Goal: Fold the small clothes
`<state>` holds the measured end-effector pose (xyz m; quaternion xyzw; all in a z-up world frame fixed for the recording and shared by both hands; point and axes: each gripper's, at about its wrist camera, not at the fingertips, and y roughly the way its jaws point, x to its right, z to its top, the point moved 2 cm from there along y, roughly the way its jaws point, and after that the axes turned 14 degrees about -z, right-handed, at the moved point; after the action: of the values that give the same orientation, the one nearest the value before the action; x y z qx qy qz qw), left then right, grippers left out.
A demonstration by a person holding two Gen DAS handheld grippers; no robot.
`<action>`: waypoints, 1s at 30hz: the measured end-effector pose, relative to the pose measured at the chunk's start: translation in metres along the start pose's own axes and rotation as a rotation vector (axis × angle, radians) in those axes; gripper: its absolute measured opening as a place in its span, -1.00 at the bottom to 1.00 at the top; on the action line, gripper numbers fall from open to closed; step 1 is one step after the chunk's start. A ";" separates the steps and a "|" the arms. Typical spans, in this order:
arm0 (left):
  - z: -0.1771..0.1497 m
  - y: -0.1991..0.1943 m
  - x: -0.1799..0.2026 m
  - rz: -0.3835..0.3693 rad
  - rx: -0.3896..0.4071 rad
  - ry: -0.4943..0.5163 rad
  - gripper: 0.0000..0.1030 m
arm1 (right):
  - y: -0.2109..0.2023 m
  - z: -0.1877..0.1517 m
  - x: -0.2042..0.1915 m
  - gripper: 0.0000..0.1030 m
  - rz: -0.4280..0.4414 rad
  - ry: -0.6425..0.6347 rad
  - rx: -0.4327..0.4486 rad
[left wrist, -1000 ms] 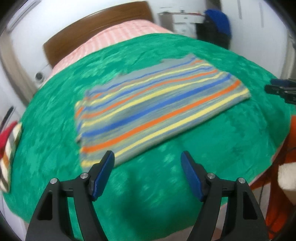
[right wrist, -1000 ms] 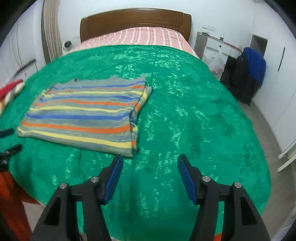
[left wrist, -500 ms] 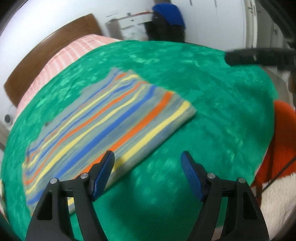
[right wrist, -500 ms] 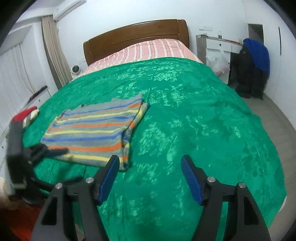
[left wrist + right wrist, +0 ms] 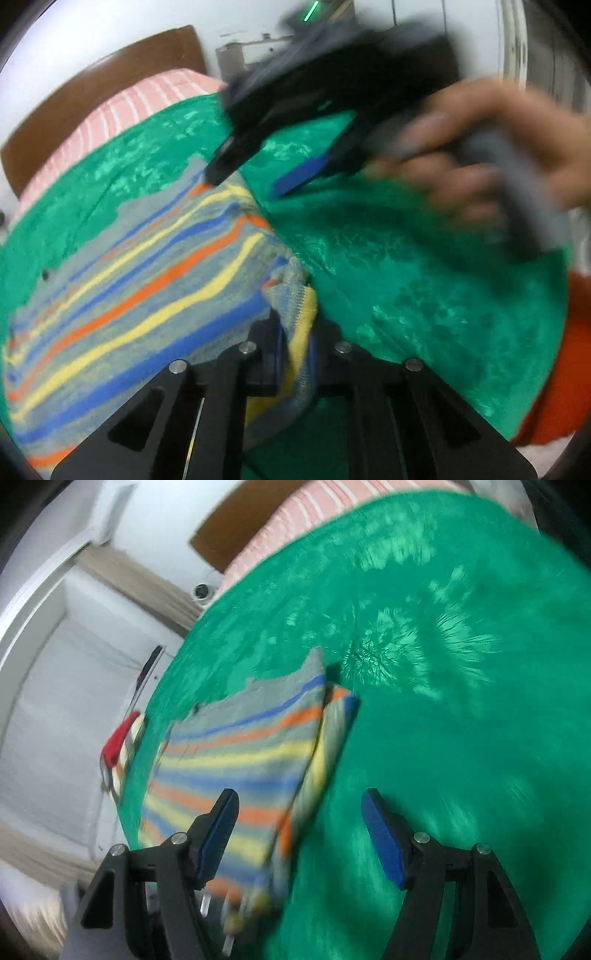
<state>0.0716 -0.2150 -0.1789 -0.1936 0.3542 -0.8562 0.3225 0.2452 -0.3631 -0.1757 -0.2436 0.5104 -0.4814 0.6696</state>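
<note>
Folded once already, by the look of it, and laid flat toward the near left side of the blanket point(image 5: 406, 277): a striped shirt point(image 5: 147, 280), stripes running across, ready for a second fold. Clamps the shirt's near right corner in the left gripper point(image 5: 293, 332), pads drawn almost together with a bunch of yellow-edged knit between them and the corner raised a little off the blanket. Probably grips there so that this side can be carried over the rest. Hovers above the far right corner with the right gripper point(image 5: 255, 181), blurred, one fingertip just over the shirt's edge, the other over bare blanket; contact too smeared to call. From the right wrist view, shows the right gripper point(image 5: 299, 812) spread wide and holding nothing, the shirt's point(image 5: 240, 746) right edge running up between the two blue pads, with green blanket point(image 5: 443, 664) beyond. Appears set to straddle that edge and take the second corner, so both ends of the side can lift together and the fold stay square. Grips the tool's grey handle in the right hand point(image 5: 498, 147), also blurred. Leaves a red-and-striped item point(image 5: 118, 738) at the blanket's left edge, well apart from the shirt.
</note>
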 end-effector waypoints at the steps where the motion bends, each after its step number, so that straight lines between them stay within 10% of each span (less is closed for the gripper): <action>1: -0.002 -0.006 -0.002 -0.009 0.012 -0.010 -0.84 | 0.014 0.007 -0.001 0.31 0.009 0.024 -0.020; 3: -0.006 -0.029 -0.011 -0.037 0.048 -0.054 -0.85 | 0.038 0.020 -0.014 -0.67 0.014 0.034 -0.028; 5: -0.010 -0.052 -0.026 -0.048 0.093 -0.118 -0.85 | 0.042 0.028 -0.036 -0.75 0.002 0.015 -0.003; 12: -0.062 -0.165 -0.119 -0.012 0.211 -0.381 -0.85 | 0.019 0.026 -0.176 -0.76 0.053 -0.220 0.058; 19: -0.137 -0.213 -0.199 0.089 0.246 -0.651 -0.83 | 0.101 0.015 -0.305 -0.76 0.093 -0.328 -0.018; 25: -0.178 -0.214 -0.225 0.149 0.160 -0.773 0.10 | 0.169 -0.007 -0.335 -0.32 0.117 -0.239 -0.097; 30: -0.176 -0.234 -0.227 0.129 0.239 -0.723 0.22 | 0.112 -0.010 -0.311 -0.28 0.084 -0.291 0.009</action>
<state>0.0389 0.1525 -0.1498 -0.4213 0.1268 -0.7459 0.5001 0.2756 -0.0365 -0.1312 -0.2862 0.4155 -0.4151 0.7571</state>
